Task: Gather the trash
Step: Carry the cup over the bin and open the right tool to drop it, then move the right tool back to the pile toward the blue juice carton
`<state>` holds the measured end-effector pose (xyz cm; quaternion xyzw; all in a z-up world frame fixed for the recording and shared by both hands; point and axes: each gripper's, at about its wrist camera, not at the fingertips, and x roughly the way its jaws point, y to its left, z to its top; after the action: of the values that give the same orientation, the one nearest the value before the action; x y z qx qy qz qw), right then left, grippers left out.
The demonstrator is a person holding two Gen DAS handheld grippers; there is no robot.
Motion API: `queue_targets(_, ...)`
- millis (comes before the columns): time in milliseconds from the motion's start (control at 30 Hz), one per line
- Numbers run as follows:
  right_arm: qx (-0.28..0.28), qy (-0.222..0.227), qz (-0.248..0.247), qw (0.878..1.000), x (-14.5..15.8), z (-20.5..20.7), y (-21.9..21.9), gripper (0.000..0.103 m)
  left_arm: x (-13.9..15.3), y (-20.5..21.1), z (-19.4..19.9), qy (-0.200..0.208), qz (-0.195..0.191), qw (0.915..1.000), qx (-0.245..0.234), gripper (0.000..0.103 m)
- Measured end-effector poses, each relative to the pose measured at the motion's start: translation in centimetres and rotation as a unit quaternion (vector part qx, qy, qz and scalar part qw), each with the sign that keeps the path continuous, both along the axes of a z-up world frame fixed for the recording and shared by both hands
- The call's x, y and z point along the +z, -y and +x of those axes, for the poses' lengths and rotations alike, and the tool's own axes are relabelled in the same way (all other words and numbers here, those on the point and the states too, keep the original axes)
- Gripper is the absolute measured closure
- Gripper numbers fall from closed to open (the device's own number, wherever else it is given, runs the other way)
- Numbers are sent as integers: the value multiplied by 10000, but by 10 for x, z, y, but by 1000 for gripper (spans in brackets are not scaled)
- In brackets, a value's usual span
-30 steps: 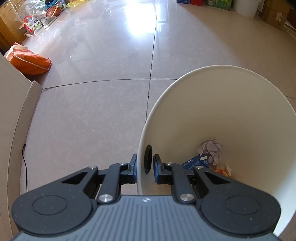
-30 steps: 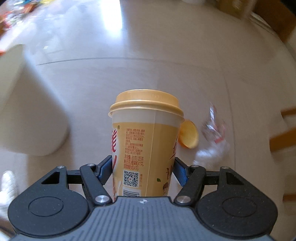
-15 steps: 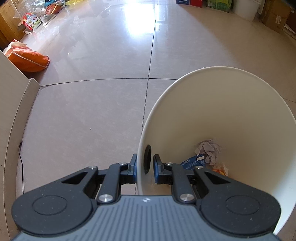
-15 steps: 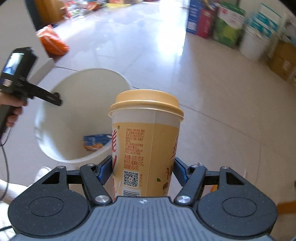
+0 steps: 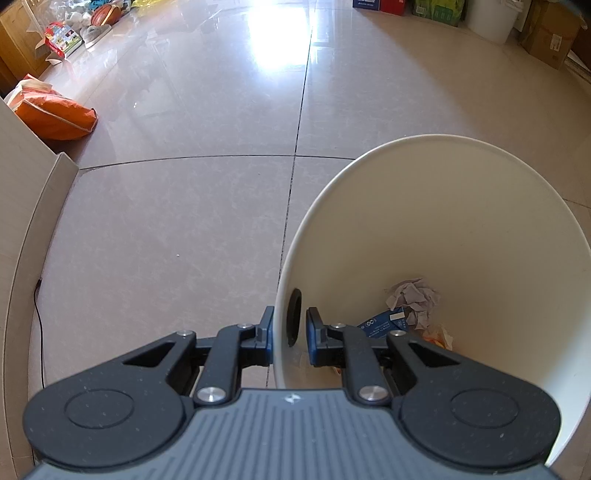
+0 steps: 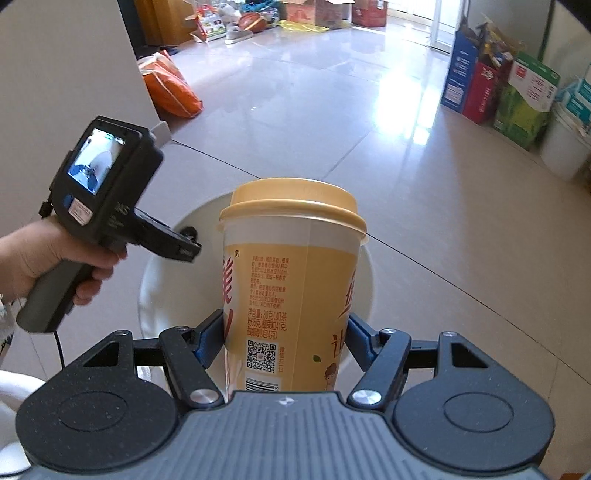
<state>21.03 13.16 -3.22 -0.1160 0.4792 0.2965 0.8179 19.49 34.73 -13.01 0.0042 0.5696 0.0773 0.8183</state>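
My left gripper point(image 5: 290, 325) is shut on the near rim of a white trash bin point(image 5: 461, 229), one finger outside the wall and one inside. At the bin's bottom lie crumpled paper point(image 5: 413, 301), a blue carton point(image 5: 384, 325) and an orange scrap point(image 5: 437, 334). My right gripper point(image 6: 286, 332) is shut on a tall yellow lidded cup point(image 6: 291, 280), held upright over the trash bin point(image 6: 162, 288). In the right wrist view a hand point(image 6: 40, 254) holds the left gripper point(image 6: 190, 242) at the bin's rim. The cup hides most of the bin's opening there.
An orange bag point(image 5: 55, 114) lies by a beige wall panel point(image 5: 22, 206) at left. Boxes point(image 6: 495, 88) and a white bucket point(image 6: 563, 147) line the right wall. Toys and a ball point(image 5: 105, 14) clutter the far left. Glossy tiled floor point(image 5: 177, 221) spreads around the bin.
The right gripper has swung with the cup from the floor litter toward the bin and now holds it above the opening. The left gripper keeps its grip on the rim, unmoved.
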Motion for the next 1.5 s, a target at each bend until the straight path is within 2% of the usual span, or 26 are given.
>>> queue_targets(333,135,-7,75,9999,-8,8,-24,28,-1,-3,0,8,-56,10000,7,88)
queue_targets(400,95,9,120,9999,-7,6,-22,8,-1,-4,0,7,-72,10000,15,88)
queue_targets(467,42,96,207,9997,-5,4,-19,3,-1,-5,0,10,-83,10000,14,88)
queue_targets(733,-248,24,112,9996,-14,5,-1,2,-2,-6,0,6,-88,10000,8,89)
queue_targets(1200,-1077,-79,13,9941,-31,8,71,2,-2,-3,1,-9,-49,10000,-6,89)
queue_targets(1400,-1683,-53,-37,9857,-54,2,121,2,-1,-4,2,-11,-53,10000,-1,89)
queue_targets(1500,-1984,-64,-13,9801,-77,-6,141,2,-2,-3,1,-13,-23,10000,-11,89)
